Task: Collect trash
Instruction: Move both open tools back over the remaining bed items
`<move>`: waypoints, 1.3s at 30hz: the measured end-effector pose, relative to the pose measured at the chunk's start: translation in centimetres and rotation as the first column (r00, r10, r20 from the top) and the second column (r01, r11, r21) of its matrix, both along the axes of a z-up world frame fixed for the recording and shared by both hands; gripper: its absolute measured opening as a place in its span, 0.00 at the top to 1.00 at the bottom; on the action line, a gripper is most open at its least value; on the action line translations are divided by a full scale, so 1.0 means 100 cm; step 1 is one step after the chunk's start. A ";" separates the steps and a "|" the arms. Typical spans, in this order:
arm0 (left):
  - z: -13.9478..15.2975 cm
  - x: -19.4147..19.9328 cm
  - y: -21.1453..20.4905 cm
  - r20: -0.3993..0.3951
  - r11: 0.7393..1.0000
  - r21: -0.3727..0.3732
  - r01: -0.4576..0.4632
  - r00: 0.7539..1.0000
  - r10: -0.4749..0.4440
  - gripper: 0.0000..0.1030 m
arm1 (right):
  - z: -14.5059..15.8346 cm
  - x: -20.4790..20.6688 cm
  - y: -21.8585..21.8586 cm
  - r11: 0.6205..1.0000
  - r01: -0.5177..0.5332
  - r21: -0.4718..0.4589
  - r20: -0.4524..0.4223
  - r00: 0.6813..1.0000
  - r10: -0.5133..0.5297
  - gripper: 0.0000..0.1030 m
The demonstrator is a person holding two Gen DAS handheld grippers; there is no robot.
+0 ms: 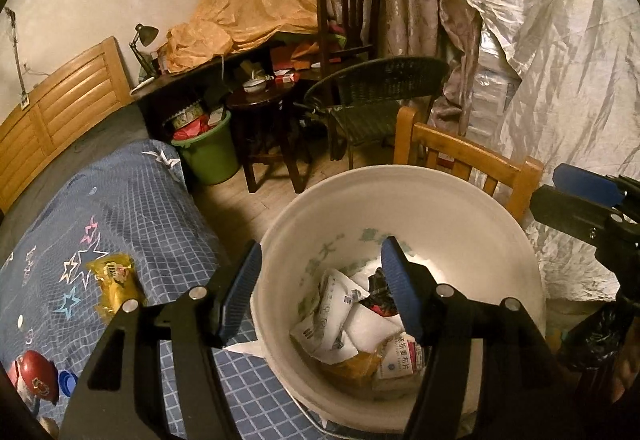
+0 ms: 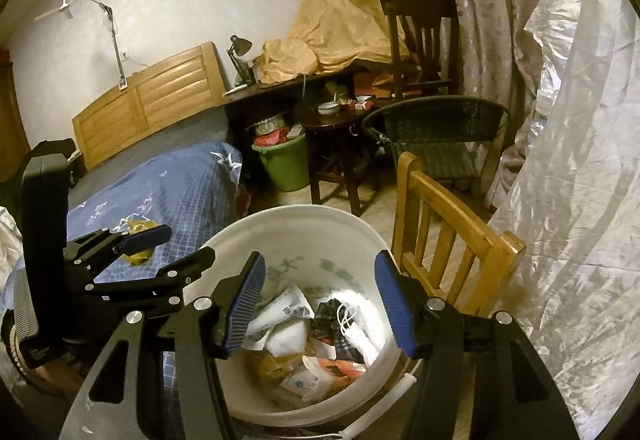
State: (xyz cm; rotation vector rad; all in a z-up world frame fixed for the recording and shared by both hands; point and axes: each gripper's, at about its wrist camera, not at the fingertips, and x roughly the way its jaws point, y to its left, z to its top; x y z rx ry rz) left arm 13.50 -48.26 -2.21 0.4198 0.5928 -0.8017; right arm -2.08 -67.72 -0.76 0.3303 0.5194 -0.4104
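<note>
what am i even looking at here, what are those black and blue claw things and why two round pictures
Each picture comes from a fisheye camera riding on a tool that a person carries, one per hand, looking forward along its two fingers. The black claws with blue ribbed pads are those tools. The left wrist view shows the left hand-held gripper; the right wrist view shows the right hand-held gripper. Both are open and hold nothing, poised over a white round plastic bucket that already contains crumpled wrappers and paper packets. Beside the bucket is a bed with a blue checked star-print quilt. On the quilt lie a yellow snack wrapper and a red rounded object that I cannot identify.
</note>
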 end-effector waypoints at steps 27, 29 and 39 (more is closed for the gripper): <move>0.051 0.012 0.298 0.043 0.851 -0.207 -0.482 0.865 0.500 0.23 | 0.008 0.027 0.199 0.978 -0.153 -0.140 0.216 0.959 0.181 0.29; 0.053 0.013 0.334 0.028 0.818 -0.223 -0.531 0.835 0.550 0.22 | 0.005 0.039 0.220 0.969 -0.206 -0.134 0.194 0.954 0.230 0.28; 0.051 0.037 0.506 -0.091 0.602 -0.226 -0.766 0.632 0.770 0.21 | -0.017 0.098 0.342 0.869 -0.489 -0.080 0.071 0.866 0.494 0.28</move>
